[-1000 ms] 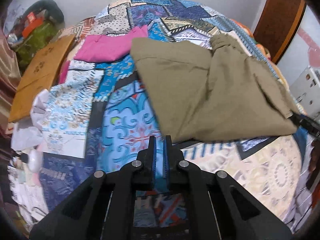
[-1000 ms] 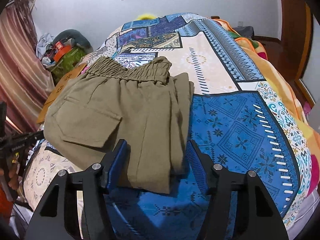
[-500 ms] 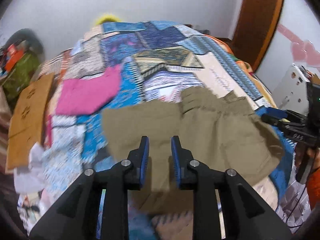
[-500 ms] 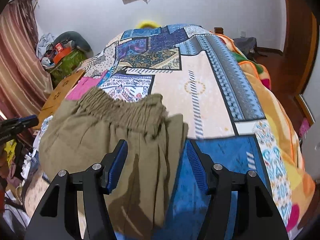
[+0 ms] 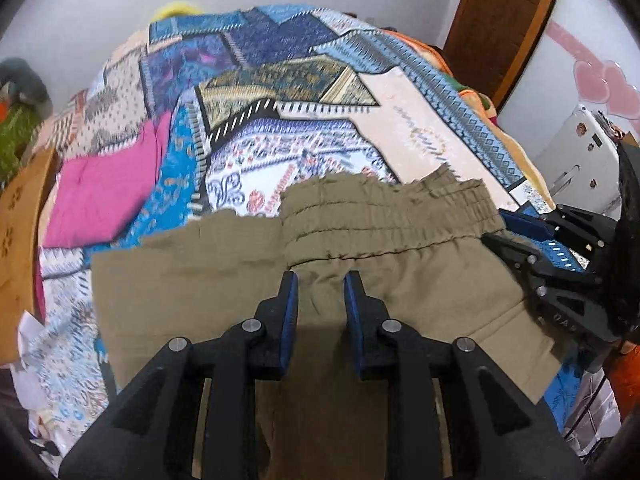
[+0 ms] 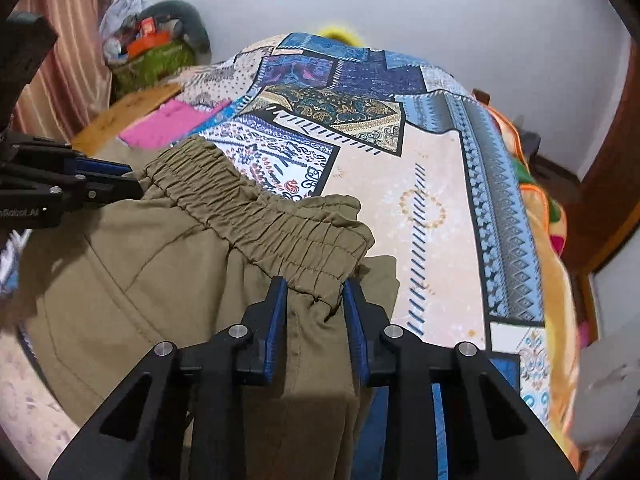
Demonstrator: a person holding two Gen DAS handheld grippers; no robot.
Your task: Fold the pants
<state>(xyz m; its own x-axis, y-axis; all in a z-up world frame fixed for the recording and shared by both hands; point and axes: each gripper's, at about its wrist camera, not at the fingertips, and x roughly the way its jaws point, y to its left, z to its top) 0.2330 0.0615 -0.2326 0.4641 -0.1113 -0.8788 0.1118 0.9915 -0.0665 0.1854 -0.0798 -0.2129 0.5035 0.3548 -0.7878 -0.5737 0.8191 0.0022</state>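
Note:
Olive-green pants lie folded on the patterned bedspread, their elastic waistband toward the far side. My left gripper is open, its blue pads low over the cloth just below the waistband. My right gripper is open with the waistband's right end and the folded edge of the pants between its pads. The right gripper also shows in the left wrist view at the waistband's right end, and the left gripper shows in the right wrist view at the waistband's left end.
A pink garment lies on the bed to the left of the pants. A brown cardboard sheet lies at the left bed edge. A cluttered pile stands by the curtain. A wooden door frame and a white appliance stand on the right.
Both grippers have moved forward over the pants to the waistband. The left gripper has opened from nearly shut. The right gripper's gap has narrowed around the waistband's end.

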